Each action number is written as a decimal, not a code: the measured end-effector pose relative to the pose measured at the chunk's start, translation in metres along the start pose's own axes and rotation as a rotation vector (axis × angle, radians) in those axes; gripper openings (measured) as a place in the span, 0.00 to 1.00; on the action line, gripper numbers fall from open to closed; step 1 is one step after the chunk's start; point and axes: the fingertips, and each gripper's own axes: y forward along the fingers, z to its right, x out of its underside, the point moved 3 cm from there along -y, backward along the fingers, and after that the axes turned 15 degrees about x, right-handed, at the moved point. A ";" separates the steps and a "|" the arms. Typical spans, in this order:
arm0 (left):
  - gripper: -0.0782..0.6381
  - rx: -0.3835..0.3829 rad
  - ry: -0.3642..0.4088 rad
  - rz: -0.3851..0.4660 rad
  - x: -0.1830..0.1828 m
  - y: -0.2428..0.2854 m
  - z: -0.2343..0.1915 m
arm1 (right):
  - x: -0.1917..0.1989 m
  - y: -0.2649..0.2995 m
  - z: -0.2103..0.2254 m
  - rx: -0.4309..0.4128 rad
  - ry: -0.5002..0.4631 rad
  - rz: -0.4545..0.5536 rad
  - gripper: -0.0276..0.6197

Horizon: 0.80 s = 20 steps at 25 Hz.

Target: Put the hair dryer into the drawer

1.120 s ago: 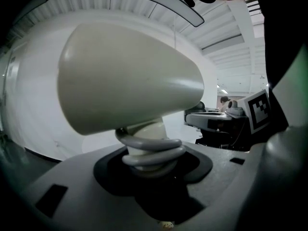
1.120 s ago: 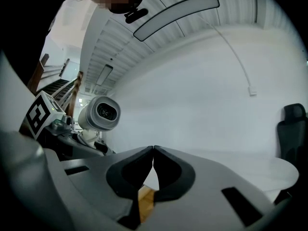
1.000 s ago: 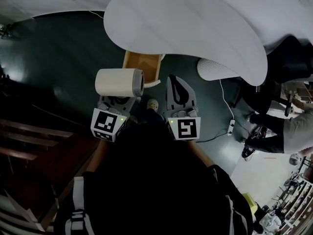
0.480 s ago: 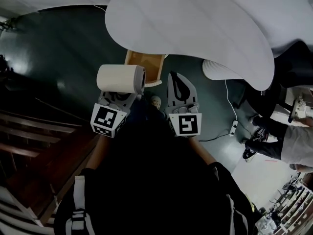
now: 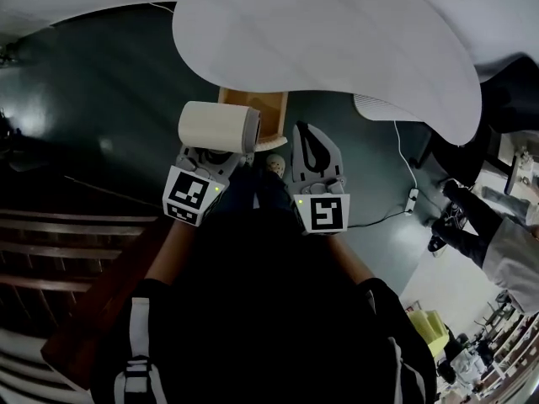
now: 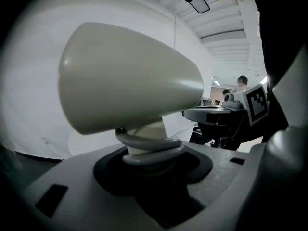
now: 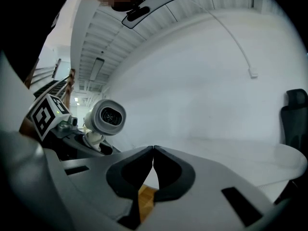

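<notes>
A cream hair dryer lies crosswise above my left gripper, whose jaws are shut on its handle. In the left gripper view the dryer's body fills the frame, and the handle with a loop of grey cord sits between the jaws. The open wooden drawer sticks out from under the white table, just beyond the dryer. My right gripper is beside it, shut and empty. In the right gripper view its tips meet. The dryer's nozzle shows at left, and drawer wood shows below.
A curved white tabletop overhangs the drawer. A white ribbed object lies under the table's right side, with a cable and power strip on the dark floor. Another person stands at right. Wooden steps are at left.
Both grippers have moved forward toward the drawer, and the hair dryer now overlaps the drawer's front edge. Both keep the same jaw state.
</notes>
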 end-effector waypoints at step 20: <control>0.42 0.246 0.067 -0.316 0.090 0.036 -0.054 | 0.077 0.044 -0.026 0.031 0.022 -0.138 0.08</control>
